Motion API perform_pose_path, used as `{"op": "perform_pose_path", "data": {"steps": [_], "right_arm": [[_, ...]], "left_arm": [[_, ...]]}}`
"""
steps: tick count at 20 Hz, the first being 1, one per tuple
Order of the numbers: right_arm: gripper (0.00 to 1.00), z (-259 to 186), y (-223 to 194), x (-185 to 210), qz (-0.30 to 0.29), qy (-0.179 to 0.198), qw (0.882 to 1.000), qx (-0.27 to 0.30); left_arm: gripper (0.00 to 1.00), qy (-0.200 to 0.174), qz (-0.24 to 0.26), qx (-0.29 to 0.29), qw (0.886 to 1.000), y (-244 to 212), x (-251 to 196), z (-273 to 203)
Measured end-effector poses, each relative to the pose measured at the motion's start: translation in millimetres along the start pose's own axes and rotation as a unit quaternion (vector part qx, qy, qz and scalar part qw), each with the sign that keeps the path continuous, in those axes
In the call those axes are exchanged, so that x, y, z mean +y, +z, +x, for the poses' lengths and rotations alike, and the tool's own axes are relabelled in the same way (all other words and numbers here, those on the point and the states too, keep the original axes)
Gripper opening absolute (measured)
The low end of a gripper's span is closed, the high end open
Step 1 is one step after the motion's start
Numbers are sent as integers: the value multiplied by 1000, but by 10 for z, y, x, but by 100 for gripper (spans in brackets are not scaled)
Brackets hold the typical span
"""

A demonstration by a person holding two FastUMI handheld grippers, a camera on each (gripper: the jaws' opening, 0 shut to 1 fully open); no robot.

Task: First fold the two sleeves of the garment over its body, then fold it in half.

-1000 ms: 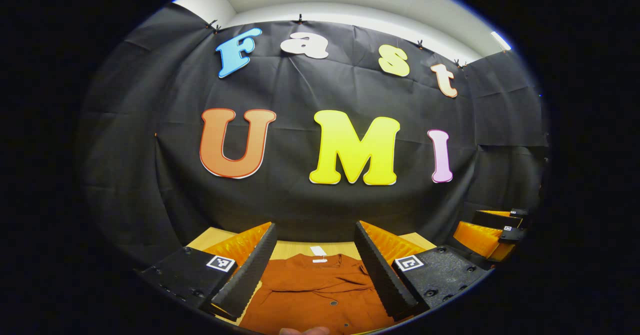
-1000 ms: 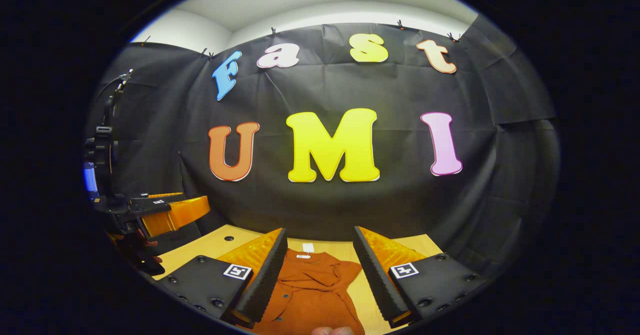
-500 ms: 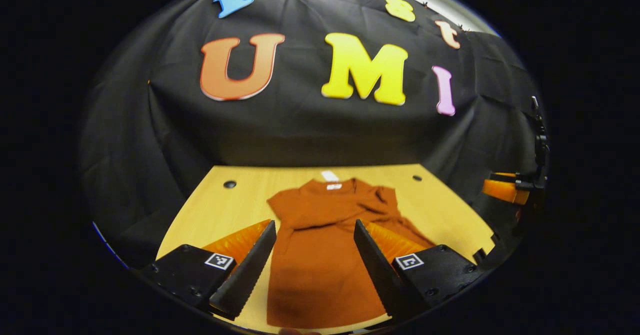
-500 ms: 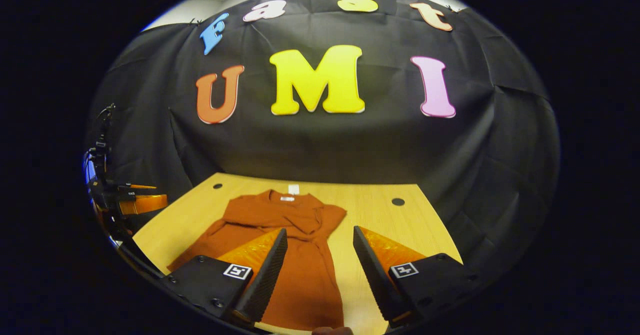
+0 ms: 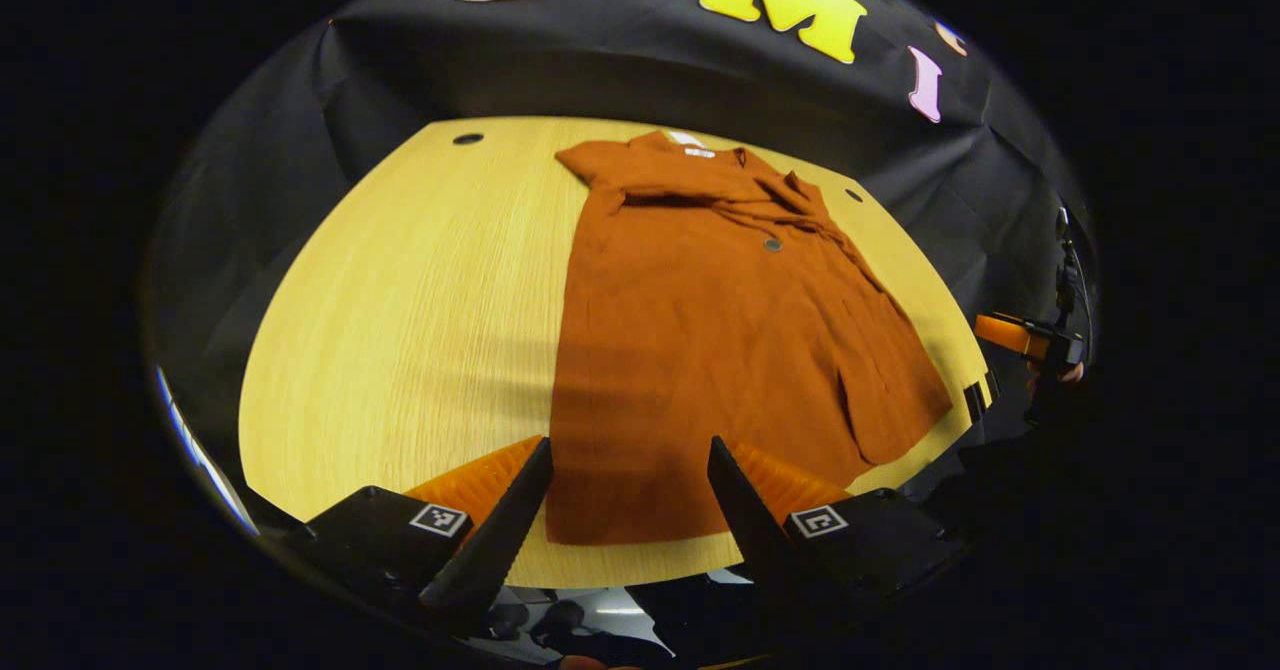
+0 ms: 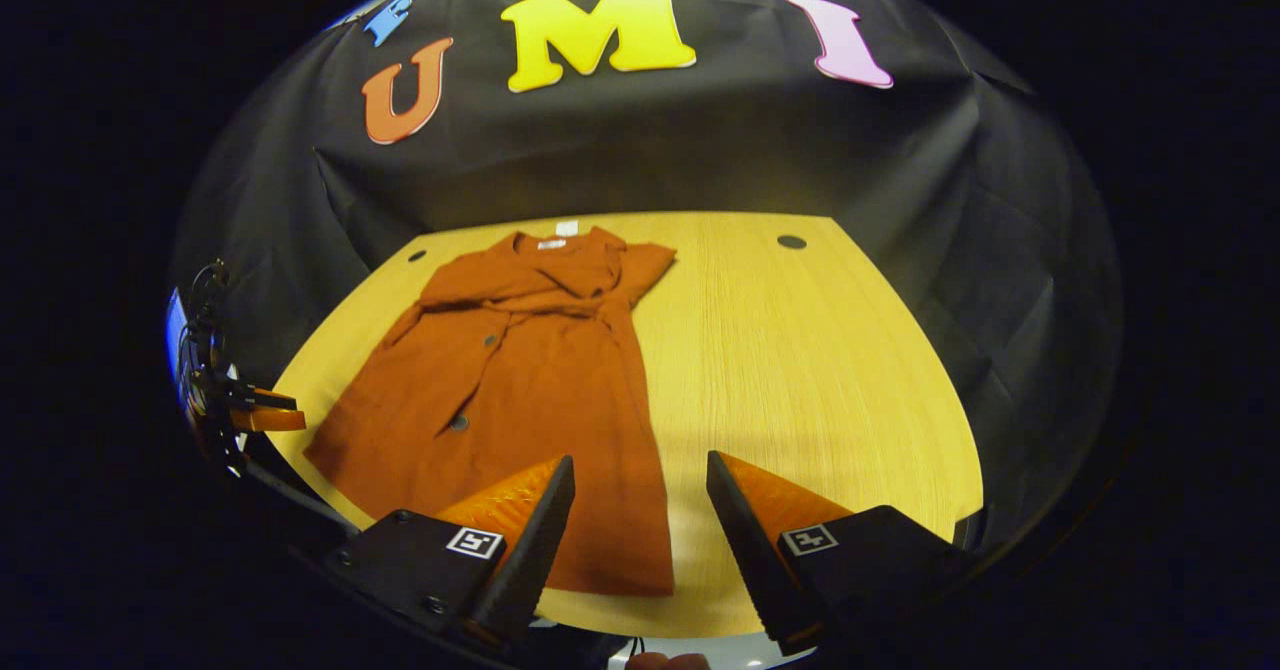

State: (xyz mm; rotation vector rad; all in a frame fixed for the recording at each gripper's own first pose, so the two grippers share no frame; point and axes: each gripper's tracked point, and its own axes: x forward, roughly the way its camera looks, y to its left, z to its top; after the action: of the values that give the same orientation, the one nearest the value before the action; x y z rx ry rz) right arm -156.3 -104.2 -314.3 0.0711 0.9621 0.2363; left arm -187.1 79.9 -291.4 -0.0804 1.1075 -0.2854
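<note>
Rust-orange garment (image 5: 700,350) lies flat on the wooden table (image 5: 400,300), collar twd the far edge by the black cloth wall (image 6: 650,140), hem just short of the near edge, both sleeves (image 6: 560,285) already folded in across the chest. Left gripper (image 5: 620,510) is above the near edge w/ jaws spread, nothing between them, framing the hem's left part. Right gripper (image 6: 640,530) is also spread and holding nothing, over the near edge at the hem's right corner (image 6: 655,580).
</note>
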Motion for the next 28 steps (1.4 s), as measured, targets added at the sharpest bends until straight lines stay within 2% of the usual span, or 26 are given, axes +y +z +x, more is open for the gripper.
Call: {"op": "perform_pose_path", "data": {"steps": [5, 9, 12, 13, 14, 15, 16, 18, 19, 21, 24, 28], "right_arm": [[86, 153, -652, -4, -5, 2, 997, 81], [87, 242, -967, 28, -26, 0, 992, 122], [88, 259, -993, 54, -28, -7, 992, 127], [85, 279, -1020, 65, -33, -11, 991, 128], [80, 266, -988, 100, -36, -9, 991, 130], [73, 290, -980, 112, -36, -13, 990, 137], [70, 321, -964, 124, -30, -10, 990, 136], [29, 342, -931, 162, -5, -6, 990, 143], [29, 355, -928, 172, 3, -2, 989, 146], [3, 403, -901, 193, 39, 5, 988, 152], [3, 378, -827, 179, 66, 10, 986, 152], [3, 276, -413, 230, 78, 22, 990, 114]], "left_arm": [[99, -21, -69, 37, 997, -309, 58, 107], [98, 4, -68, 43, 997, -364, 191, 127], [97, 6, -66, 57, 996, -359, 158, 122], [100, 9, -61, 64, 996, -374, 148, 110], [89, 15, -57, 62, 996, -384, 156, 134], [73, 21, -61, 62, 996, -372, 152, 151], [67, 25, -66, 60, 996, -372, 156, 181], [54, 13, -75, 57, 995, -372, 88, 205], [54, 5, -86, 58, 995, -380, 32, 227], [11, -2, -111, 50, 993, -357, -73, 251], [4, -13, -107, 39, 993, -235, -181, 247], [4, -28, -106, -15, 994, 262, -265, 95]]}}
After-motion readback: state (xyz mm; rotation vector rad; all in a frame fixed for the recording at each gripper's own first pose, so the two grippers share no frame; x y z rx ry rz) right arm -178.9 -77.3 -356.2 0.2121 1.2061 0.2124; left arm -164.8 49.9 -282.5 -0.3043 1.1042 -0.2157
